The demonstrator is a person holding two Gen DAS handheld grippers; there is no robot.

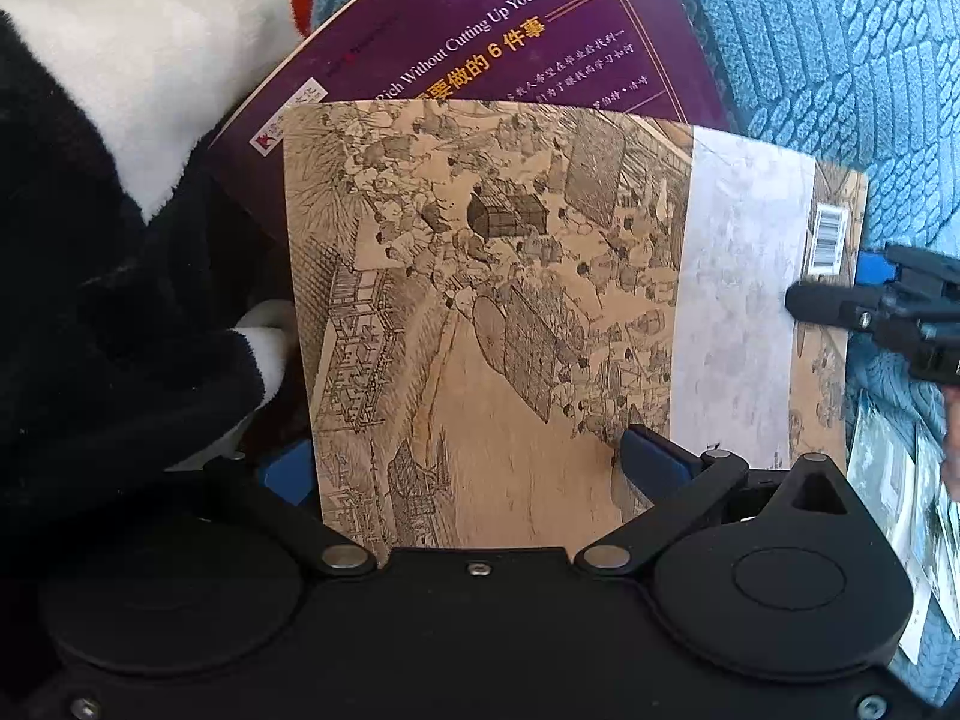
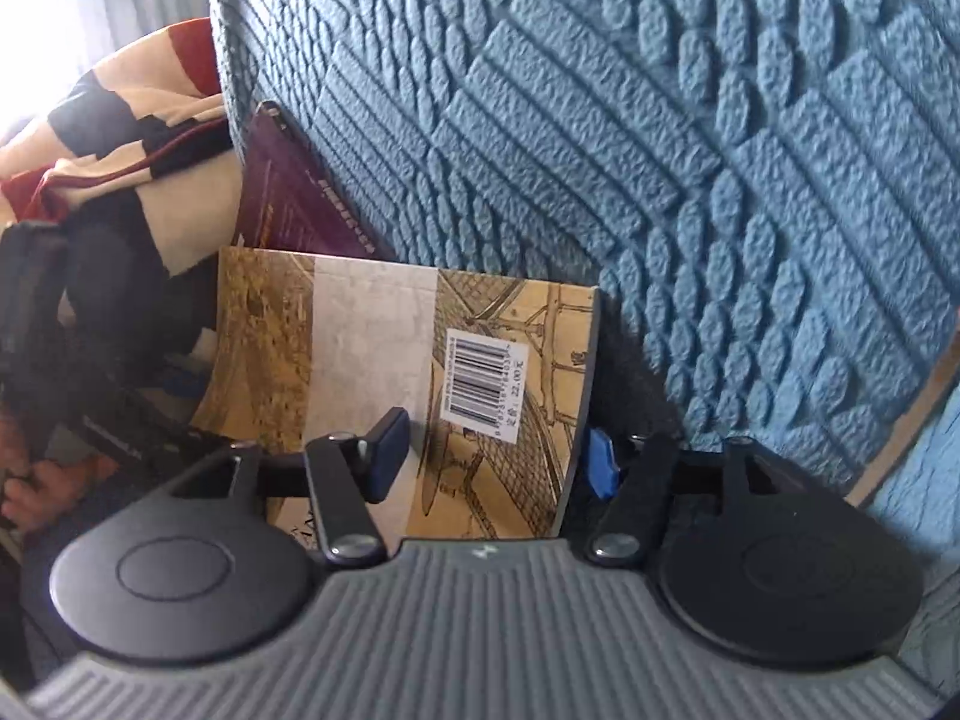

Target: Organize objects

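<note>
A tan book (image 1: 510,312) with an ink drawing and a barcode on its back cover stands upright. It leans on a purple book (image 1: 480,42), which rests against the blue cushion. My left gripper (image 1: 471,462) is open around the tan book's lower left part, with one blue pad (image 1: 654,456) in front of the cover and the other behind its left edge. My right gripper (image 2: 493,459) is open around the right edge of the tan book (image 2: 384,360), one pad (image 2: 387,456) over the cover and the other past the edge. The left wrist view shows the right gripper (image 1: 834,285) at the barcode corner.
A black and white plush thing (image 1: 120,210) presses in from the left beside the books. The blue textured cushion (image 2: 660,150) fills the back and right. A striped cloth (image 2: 138,120) lies at the far left. Some printed cards (image 1: 900,480) lie at the lower right.
</note>
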